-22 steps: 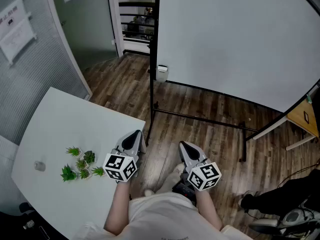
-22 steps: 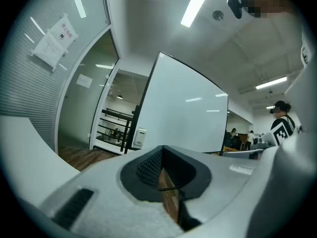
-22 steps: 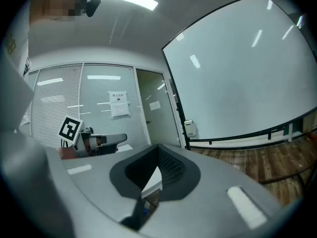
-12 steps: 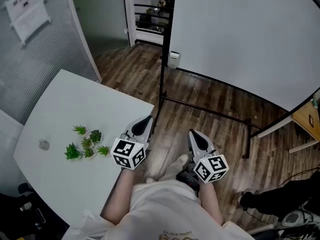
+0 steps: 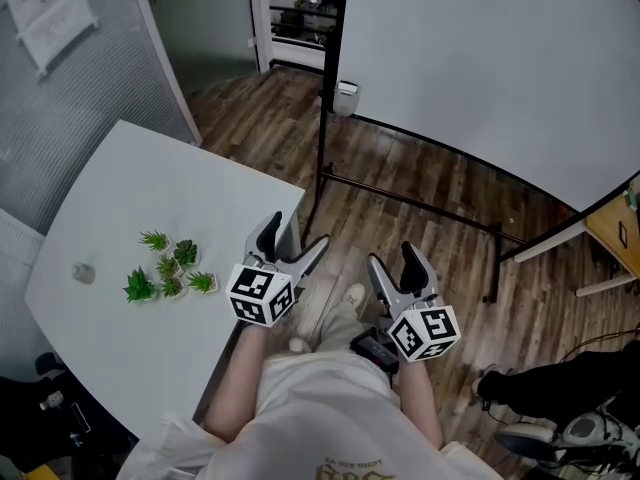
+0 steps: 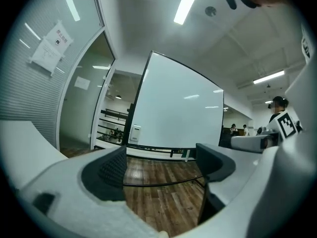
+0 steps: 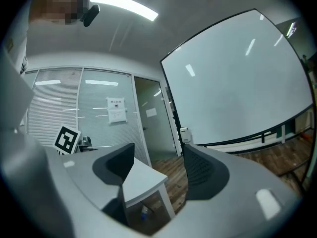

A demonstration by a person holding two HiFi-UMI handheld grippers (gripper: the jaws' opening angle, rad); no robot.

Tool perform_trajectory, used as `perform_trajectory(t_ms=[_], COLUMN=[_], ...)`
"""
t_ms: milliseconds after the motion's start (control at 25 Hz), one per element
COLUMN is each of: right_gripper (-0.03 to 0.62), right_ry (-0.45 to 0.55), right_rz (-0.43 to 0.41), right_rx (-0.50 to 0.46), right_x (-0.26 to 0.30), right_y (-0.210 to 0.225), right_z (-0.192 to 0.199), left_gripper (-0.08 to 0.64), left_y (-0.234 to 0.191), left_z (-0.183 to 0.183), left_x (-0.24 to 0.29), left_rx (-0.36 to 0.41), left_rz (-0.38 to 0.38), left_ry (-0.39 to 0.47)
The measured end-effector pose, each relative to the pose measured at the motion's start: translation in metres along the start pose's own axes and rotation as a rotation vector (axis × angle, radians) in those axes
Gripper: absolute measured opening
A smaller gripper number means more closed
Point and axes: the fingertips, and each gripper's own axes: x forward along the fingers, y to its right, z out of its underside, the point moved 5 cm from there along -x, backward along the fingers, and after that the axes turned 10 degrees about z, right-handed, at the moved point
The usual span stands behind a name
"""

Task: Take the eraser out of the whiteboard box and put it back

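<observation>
The whiteboard [image 5: 480, 68] stands ahead on a black frame. A small white box [image 5: 346, 99] hangs on the frame's left post; it also shows as the box [image 6: 134, 134] in the left gripper view and the box [image 7: 184, 134] in the right gripper view. No eraser can be made out. My left gripper [image 5: 293, 236] and right gripper [image 5: 393, 260] are held close in front of my body, far short of the board. The left gripper [image 6: 163, 165] is open with only floor between its pads. The right gripper [image 7: 158, 170] is open too, with nothing between its pads.
A white table [image 5: 120, 198] stands at my left with small green plants [image 5: 165, 268] and a small grey object [image 5: 82, 273] on it. The board's black floor bar [image 5: 400, 203] crosses the wooden floor. A wooden desk [image 5: 612, 233] and another person [image 5: 540, 393] are at the right.
Both grippers' jaws were together before and now stand spread apart. The hands have stayed in front of my body; the head view has shifted slightly.
</observation>
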Motion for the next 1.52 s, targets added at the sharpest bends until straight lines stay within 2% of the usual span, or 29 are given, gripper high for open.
perform_trajectory(t_ms=[280,560,880,1160,1520], right_gripper=[0.318,0.318,0.316,0.314,0.313], right_ry=[-0.036,-0.042,-0.051,-0.064,-0.084], right_rz=[0.028,0.033,0.039,0.005,0.013], right_rx=[0.017,0.031,0.047,0.030,0.036], right_x=[0.017,0.068,0.149,0.222,0.271], right_y=[0.020,0.035,0.072,0.110,0.163], right_z=[0.004,0.003,-0.008,-0.028,-0.052], left_gripper=[0.433,0.427,0.420,0.419,0.411], left_y=[-0.012,-0.053,-0.106,-0.142,-0.163], left_z=[0.000,-0.009,-0.026,-0.045,-0.063], left_x=[0.021,0.051,0.129,0.200,0.284], left_rx=[-0.006,-0.005,0.002,0.007,0.034], left_rz=[-0.012,-0.037,-0.032,-0.040,-0.063], left_ry=[-0.018,-0.017,-0.018,-0.019,-0.048])
